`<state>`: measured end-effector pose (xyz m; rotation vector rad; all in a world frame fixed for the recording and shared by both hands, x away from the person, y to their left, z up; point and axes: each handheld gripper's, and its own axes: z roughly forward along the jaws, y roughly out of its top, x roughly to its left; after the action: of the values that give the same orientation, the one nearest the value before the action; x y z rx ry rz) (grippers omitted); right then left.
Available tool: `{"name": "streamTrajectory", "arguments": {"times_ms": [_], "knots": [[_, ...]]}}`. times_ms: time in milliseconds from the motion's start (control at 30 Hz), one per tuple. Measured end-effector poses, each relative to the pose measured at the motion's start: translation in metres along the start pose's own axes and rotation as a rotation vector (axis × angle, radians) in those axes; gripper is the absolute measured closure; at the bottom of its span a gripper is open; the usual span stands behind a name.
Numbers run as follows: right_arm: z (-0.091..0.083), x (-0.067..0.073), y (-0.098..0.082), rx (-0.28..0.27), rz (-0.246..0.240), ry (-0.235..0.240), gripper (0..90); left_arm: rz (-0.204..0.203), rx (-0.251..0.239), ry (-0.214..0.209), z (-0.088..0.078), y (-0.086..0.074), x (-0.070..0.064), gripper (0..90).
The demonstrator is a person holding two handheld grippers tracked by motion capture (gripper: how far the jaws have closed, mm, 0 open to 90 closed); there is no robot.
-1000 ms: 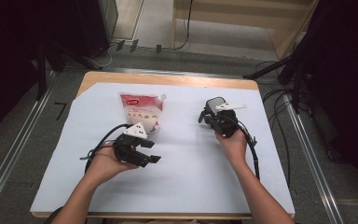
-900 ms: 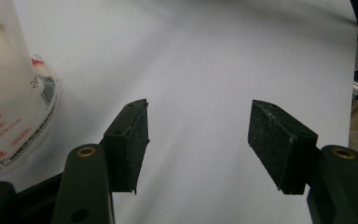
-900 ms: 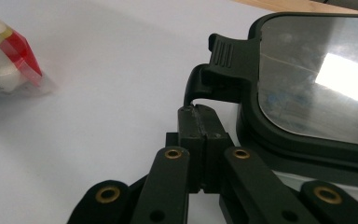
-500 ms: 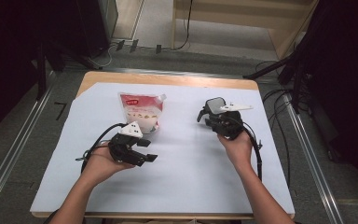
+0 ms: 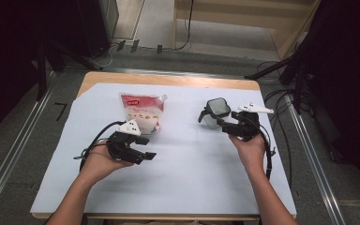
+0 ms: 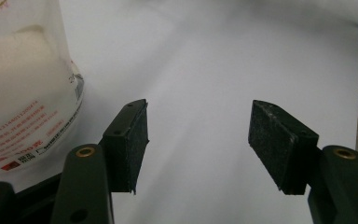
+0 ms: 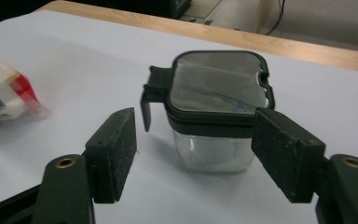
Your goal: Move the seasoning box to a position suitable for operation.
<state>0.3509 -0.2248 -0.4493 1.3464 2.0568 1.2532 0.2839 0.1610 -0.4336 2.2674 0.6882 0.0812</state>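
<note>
High view. Tabletop (image 5: 178,187), covered by a white sheet. Item one: clear square container with black hinged lid (image 5: 215,112), standing upright, right of centre toward the far edge. Item two: white refill pouch with red print (image 5: 141,113), lying flat, left of centre. Right gripper (image 5: 215,123), held in the person's right hand (image 5: 251,149), forearm entering from the bottom edge, wrist angled so the tool points left and away at the container. Its fingers have just been opening and now stand apart, just short of the container. Left gripper (image 5: 145,149), in the left hand (image 5: 98,161), lies low over the sheet, pointing right, just beside the pouch's near edge.

Left gripper view. Left fingers (image 6: 130,140) wide, nothing between them but bare sheet. Pouch (image 6: 23,88) at the left margin, close to the left-hand finger, not clasped.

Right gripper view. Right fingers (image 7: 114,149) wide, level, flanking the near face of the container (image 7: 214,121); the right-hand pad sits close against the lid's rim, contact uncertain; the left-hand one stands clear. Lid closed, latch tab on the left side.

Handling note, as a judgement: any re-grip should centre the container between the pads, below the lid rim, with the tool kept level so the container does not tip.
</note>
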Motion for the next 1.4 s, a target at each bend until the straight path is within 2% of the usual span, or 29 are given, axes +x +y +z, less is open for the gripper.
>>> {"name": "streamTrajectory", "arguments": {"times_ms": [33, 200, 333, 467, 500, 533, 700, 800, 867, 1000, 1100, 1200, 1333, 1400], "knots": [[0.000, 0.000, 0.000, 0.000, 0.000, 0.000, 29.0, 0.001, 0.001, -0.004, 0.000, 0.000, 0.000, 38.9], [0.011, -0.006, -0.005, 0.030, 0.012, -0.043, 13.8, 0.009, 0.000, -0.005, 0.000, 0.001, -0.003, 39.0], [0.026, -0.007, -0.008, 0.020, 0.023, -0.021, 10.1, 0.017, 0.004, -0.012, 0.001, 0.001, -0.004, 38.9], [0.039, -0.008, -0.011, 0.032, 0.025, -0.025, 9.7, 0.022, 0.011, -0.007, 0.000, 0.000, -0.004, 38.9], [0.039, -0.008, -0.011, 0.032, 0.025, -0.025, 9.7, 0.011, 0.002, -0.012, -0.001, -0.001, -0.004, 38.9], [0.047, -0.008, -0.012, 0.050, 0.041, -0.035, 9.2, 0.003, -0.004, -0.008, -0.001, -0.002, -0.005, 39.0], [0.057, -0.011, -0.013, 0.038, 0.040, -0.040, 10.1, 0.003, -0.002, 0.000, -0.004, -0.005, -0.005, 39.0], [0.069, -0.011, -0.015, 0.042, 0.029, -0.071, 9.8, -0.006, 0.005, 0.010, -0.006, -0.007, -0.005, 39.0], [0.071, -0.010, -0.015, 0.035, 0.022, -0.071, 9.2, -0.016, 0.000, 0.011, -0.006, -0.009, -0.006, 39.0], [0.078, -0.006, -0.014, 0.019, -0.004, -0.102, 8.6, -0.022, 0.008, 0.017, -0.008, -0.012, -0.007, 39.0], [0.081, -0.008, -0.015, 0.015, 0.016, -0.098, 9.6, -0.027, 0.006, 0.013, -0.009, -0.013, -0.007, 39.0], [0.085, -0.013, -0.016, 0.003, 0.061, -0.073, 10.8, -0.030, 0.003, 0.016, -0.010, -0.015, -0.007, 38.9], [0.087, -0.014, -0.016, -0.013, 0.044, -0.069, 12.1, -0.034, 0.005, 0.016, -0.012, -0.016, -0.007, 39.0], [0.085, -0.012, -0.015, -0.024, 0.022, -0.095, 14.3, -0.034, 0.003, 0.018, -0.012, -0.016, -0.007, 39.0]]}}
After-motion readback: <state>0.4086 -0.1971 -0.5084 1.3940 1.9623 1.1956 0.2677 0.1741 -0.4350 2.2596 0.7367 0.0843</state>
